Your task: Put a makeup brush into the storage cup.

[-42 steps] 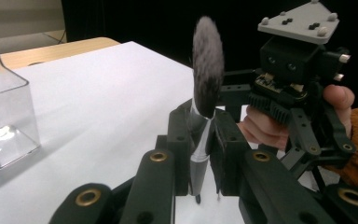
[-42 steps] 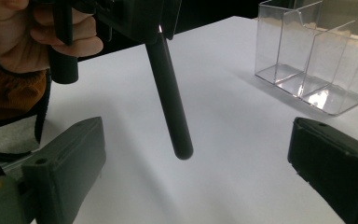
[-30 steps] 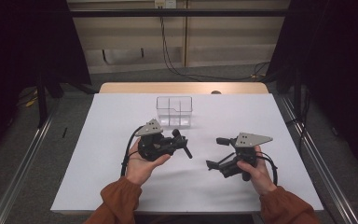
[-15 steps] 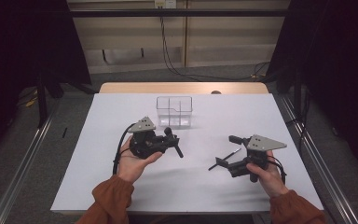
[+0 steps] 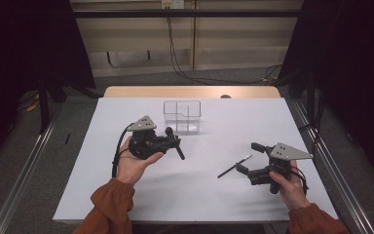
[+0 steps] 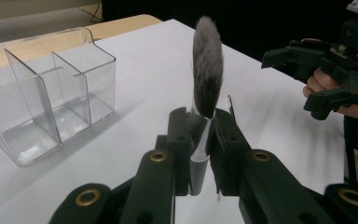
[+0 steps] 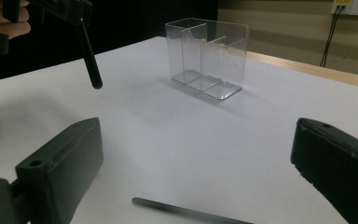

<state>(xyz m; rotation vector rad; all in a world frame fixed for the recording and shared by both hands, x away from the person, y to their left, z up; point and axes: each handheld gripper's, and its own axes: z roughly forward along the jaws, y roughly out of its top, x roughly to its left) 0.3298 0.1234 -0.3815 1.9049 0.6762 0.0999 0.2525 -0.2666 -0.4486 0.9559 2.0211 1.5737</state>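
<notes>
My left gripper (image 5: 171,141) (image 6: 200,126) is shut on a makeup brush (image 6: 207,70). Its grey bristle head stands up past the jaws, and its black handle (image 5: 178,152) (image 7: 91,65) slants down above the table. A clear plastic organizer (image 5: 182,116) (image 6: 51,107) (image 7: 209,56) with several compartments stands just beyond it. My right gripper (image 5: 248,157) (image 7: 196,172) is open with nothing between its jaws. It is held low over the table's right side. A thin black stick (image 5: 233,165) (image 7: 186,212) lies flat on the white sheet just in front of those jaws.
A white sheet covers the table (image 5: 126,195), with a bare wooden strip (image 5: 190,91) at the far edge. Metal rails (image 5: 24,175) run along both sides. Cables (image 5: 175,53) hang on the back wall. Bare sheet lies between the two hands.
My left hand has carried the brush a little to the left. My right hand has drawn back to the right, leaving the thin stick on the sheet in front of its jaws.
</notes>
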